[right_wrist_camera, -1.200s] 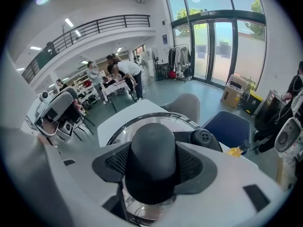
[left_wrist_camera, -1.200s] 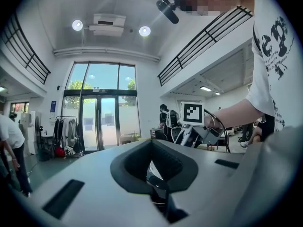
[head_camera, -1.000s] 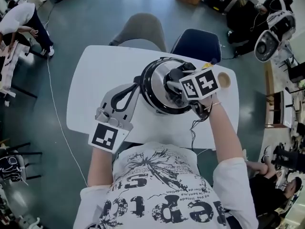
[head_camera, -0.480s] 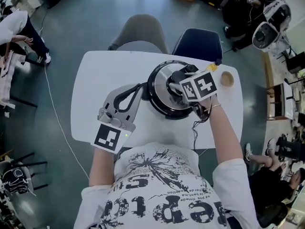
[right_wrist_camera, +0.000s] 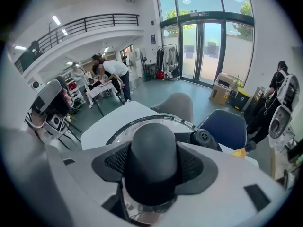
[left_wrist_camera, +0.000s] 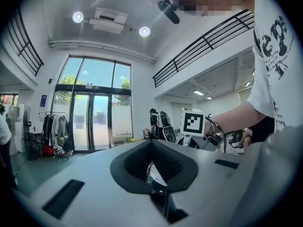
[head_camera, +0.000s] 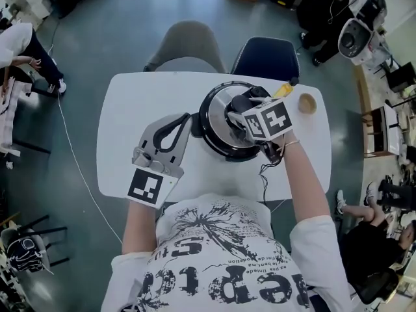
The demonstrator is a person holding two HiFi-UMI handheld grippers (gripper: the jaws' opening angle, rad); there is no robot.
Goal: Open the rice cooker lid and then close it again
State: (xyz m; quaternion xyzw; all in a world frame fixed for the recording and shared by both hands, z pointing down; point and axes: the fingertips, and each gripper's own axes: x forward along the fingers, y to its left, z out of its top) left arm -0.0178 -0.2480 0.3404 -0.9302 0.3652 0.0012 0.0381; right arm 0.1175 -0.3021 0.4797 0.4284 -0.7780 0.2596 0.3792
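The rice cooker point(head_camera: 211, 123) stood on the white bench point(head_camera: 130, 122), right of its middle and close to the far edge, directly in front of the person. It was round, with a glossy black body and rim. Its lid point(head_camera: 218, 106) was silvery and mirror-bright and, as far as the views showed, lay flat on the pot. A black domed knob point(right_wrist_camera: 154, 150) rose from the middle of the lid, and a smaller round black fitting point(right_wrist_camera: 203, 138) sat at the far rim.

The right gripper point(head_camera: 238, 112) reached down over the lid from the near side, tilted steeply. Its fingers point(right_wrist_camera: 227, 183) were closed about halfway, with the dark ribbed pads pressed against both sides of the knob.

The left gripper point(head_camera: 187, 119) lay level over the bench at the cooker's left flank, its tips at the black wall. Its fingers point(left_wrist_camera: 94, 183) were drawn narrow, and a thin shiny edge of the cooker was pinched between the pads.

A grey chair point(head_camera: 192, 41) and a blue chair point(head_camera: 266, 57) stood just behind the bench. A small tan round thing point(head_camera: 307, 103) rested on the bench to the right of the cooker, apart from it.
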